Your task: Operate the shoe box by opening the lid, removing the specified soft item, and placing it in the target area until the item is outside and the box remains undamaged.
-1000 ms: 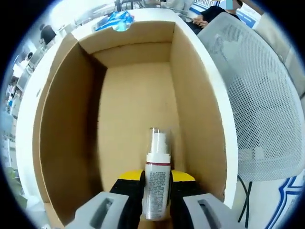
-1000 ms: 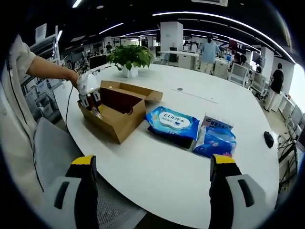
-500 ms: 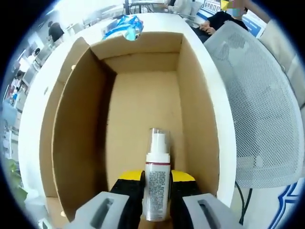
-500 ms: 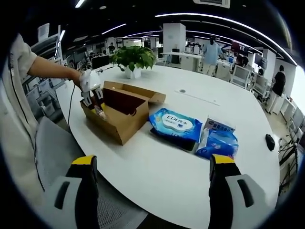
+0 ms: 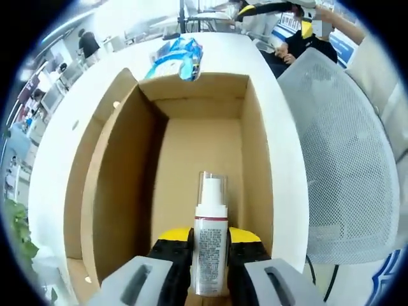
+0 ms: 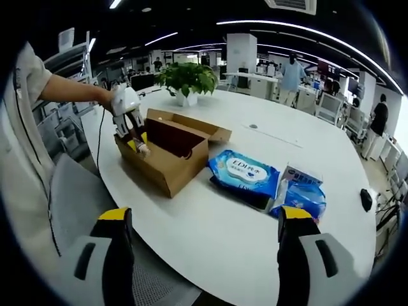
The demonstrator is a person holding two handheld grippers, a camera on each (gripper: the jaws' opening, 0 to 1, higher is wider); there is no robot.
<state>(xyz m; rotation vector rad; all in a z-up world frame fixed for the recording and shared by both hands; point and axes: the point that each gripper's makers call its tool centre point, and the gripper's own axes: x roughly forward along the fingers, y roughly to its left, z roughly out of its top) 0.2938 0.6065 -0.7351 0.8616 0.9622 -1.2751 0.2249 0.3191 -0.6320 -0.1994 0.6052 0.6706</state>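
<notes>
The open cardboard shoe box (image 5: 115, 191) lies below my left gripper (image 5: 210, 237), and its floor looks bare. That gripper is shut on a white pump bottle (image 5: 211, 213) with a clear cap and a printed label, held above the box's near end. In the right gripper view the same box (image 6: 171, 167) sits on the white table (image 6: 210, 236) with its lid flaps folded out. There the left gripper (image 6: 131, 124) hovers over the box's left end, carried by a person's hand, with the bottle (image 6: 141, 150) between its jaws. My right gripper (image 6: 203, 220) stands open, well back from the box.
A blue wet-wipes pack (image 6: 245, 173) and a blue tissue pack (image 6: 299, 194) lie right of the box. A potted plant (image 6: 186, 78) stands behind it. A grey mesh chair (image 5: 344, 159) sits against the table edge beside the box. People stand far back in the office.
My left gripper has risen with the bottle, so the box looks smaller and farther below. The right gripper stays open; its view has shifted slightly.
</notes>
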